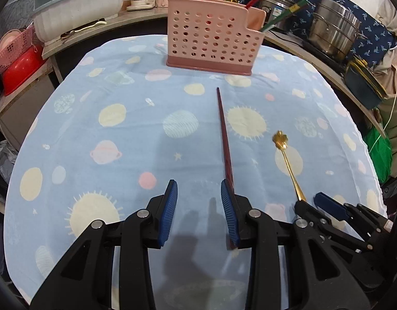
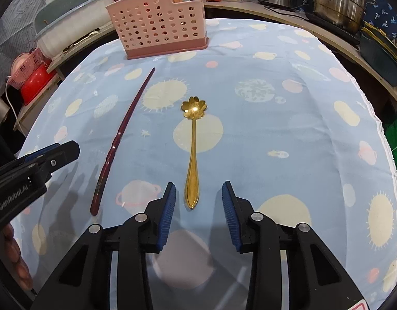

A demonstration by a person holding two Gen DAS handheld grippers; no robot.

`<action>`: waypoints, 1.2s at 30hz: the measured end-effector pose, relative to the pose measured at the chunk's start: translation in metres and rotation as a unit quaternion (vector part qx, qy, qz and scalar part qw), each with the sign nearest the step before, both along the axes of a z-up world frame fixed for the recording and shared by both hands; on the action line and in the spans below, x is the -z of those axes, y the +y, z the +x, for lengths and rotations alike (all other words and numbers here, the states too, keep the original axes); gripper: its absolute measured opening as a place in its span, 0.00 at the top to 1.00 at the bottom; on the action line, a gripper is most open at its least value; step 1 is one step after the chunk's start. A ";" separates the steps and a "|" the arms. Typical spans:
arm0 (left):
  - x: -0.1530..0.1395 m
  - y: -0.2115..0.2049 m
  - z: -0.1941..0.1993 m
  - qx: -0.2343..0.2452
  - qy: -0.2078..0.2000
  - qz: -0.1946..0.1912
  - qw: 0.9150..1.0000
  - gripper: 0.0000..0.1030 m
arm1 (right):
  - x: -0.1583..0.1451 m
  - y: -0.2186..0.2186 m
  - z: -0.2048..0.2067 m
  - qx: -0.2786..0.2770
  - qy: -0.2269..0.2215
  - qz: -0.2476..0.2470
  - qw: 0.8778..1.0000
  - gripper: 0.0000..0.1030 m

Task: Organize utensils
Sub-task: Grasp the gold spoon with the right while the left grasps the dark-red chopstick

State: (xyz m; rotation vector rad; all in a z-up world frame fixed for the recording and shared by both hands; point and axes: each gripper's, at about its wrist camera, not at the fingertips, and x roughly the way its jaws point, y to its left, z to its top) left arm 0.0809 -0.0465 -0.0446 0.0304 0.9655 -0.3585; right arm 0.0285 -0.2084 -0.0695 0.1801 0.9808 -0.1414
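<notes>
right wrist view looks down on a gold spoon [image 2: 191, 155] with a flower-shaped bowl, lying flat on the blue planet-print cloth [image 2: 288, 134], handle end toward the camera and bowl pointing at the pink utensil holder [image 2: 157, 25]. the right gripper [image 2: 198, 214] is wide open and empty, its blue pads either side of the handle tip and not touching it. just left of the spoon lies a dark red chopstick [image 2: 121, 139], its thin end toward the holder. the left gripper [image 1: 198, 211] is also wide open and holds nothing; the chopstick [image 1: 225, 139] runs close along its right pad.

both utensils look light, stiff and thin, and the polished spoon is probably slippery, so i'd judge a grip across the wider lower handle safest. the soft cloth should give under the pads.

the holder stands at the far edge, already with chopsticks in it; behind it are steel pots [image 1: 335, 33] and a tub [image 1: 77, 7].
</notes>
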 end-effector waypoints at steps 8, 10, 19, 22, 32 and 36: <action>0.010 -0.011 -0.010 0.018 0.009 0.008 1.000 0.68 | 0.001 -0.001 -0.001 0.003 -0.002 -0.008 1.000 0.77; 0.012 -0.013 -0.011 0.021 0.011 0.010 1.000 0.68 | 0.002 0.000 -0.001 0.004 -0.002 -0.013 1.000 0.81; 0.023 -0.020 -0.016 0.033 0.023 0.018 0.999 0.68 | 0.002 -0.006 -0.004 0.003 -0.001 -0.008 1.000 0.89; 0.028 -0.019 -0.016 0.034 0.035 0.012 0.999 0.68 | 0.002 -0.006 -0.005 0.003 -0.001 -0.005 1.000 0.89; 0.029 -0.017 -0.021 0.041 0.027 0.013 0.999 0.76 | 0.001 -0.008 -0.011 0.005 0.002 0.007 1.000 0.89; 0.029 -0.015 -0.023 0.045 0.028 0.007 0.999 0.84 | 0.001 -0.008 -0.013 0.005 0.001 0.008 1.000 0.89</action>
